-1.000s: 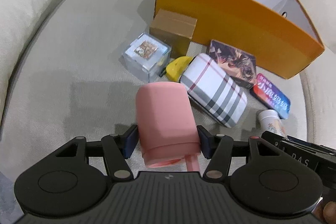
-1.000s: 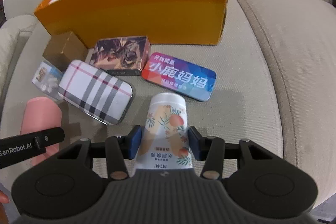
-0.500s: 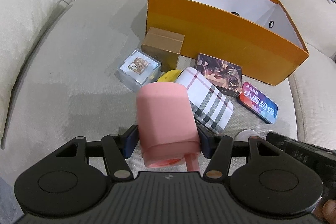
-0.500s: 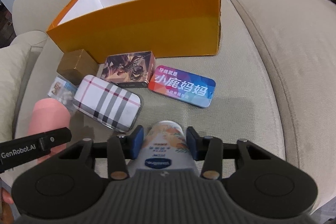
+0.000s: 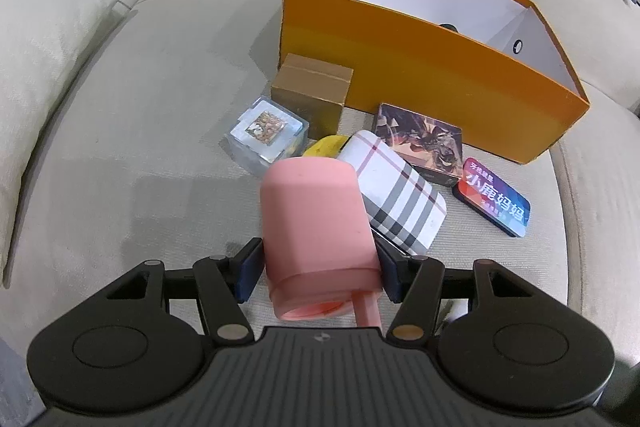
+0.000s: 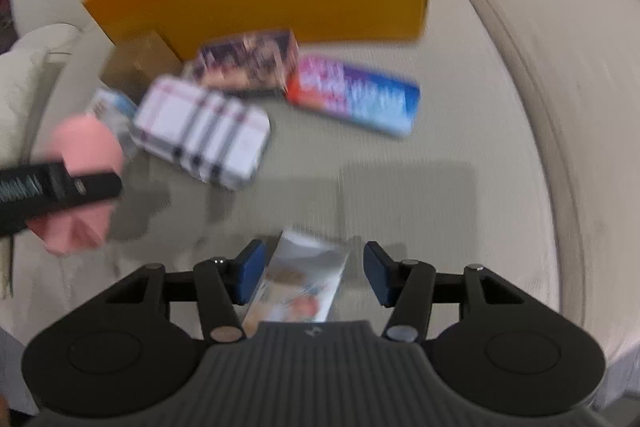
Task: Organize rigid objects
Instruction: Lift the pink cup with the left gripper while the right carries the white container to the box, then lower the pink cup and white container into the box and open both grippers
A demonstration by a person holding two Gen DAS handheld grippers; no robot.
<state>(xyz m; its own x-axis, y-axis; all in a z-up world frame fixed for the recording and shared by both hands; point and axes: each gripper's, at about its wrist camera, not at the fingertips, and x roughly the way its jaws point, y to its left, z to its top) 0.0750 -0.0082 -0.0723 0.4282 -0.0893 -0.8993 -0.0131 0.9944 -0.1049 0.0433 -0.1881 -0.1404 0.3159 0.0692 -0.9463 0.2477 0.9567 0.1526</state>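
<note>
Pads of the left tool (image 5: pixel 318 273) press on both sides of a pink cup (image 5: pixel 318 239), gripped low near its rim with the handle toward the camera, so the cup rides clear of the sofa cushion (image 5: pixel 140 147), probably ready to be carried to the orange box (image 5: pixel 420 67). In the blurred right wrist view, the right tool (image 6: pixel 310 273) is opening its jaws around a floral-printed bottle (image 6: pixel 300 283); a gap shows on the right side, so the pads no longer squeeze it, perhaps to re-seat a poor hold. Beyond both tools the other rigid items cluster on the cushion just in front of the box: a plaid case (image 5: pixel 394 195), a picture box (image 5: pixel 420 143), a colourful tin (image 5: pixel 494 201) to the right, a clear cube (image 5: pixel 266 131), a brown carton (image 5: pixel 314 87) touching the box wall, and something yellow (image 5: pixel 324 147) half hidden. The box, far and open-topped, looks like the intended home for them all.
</note>
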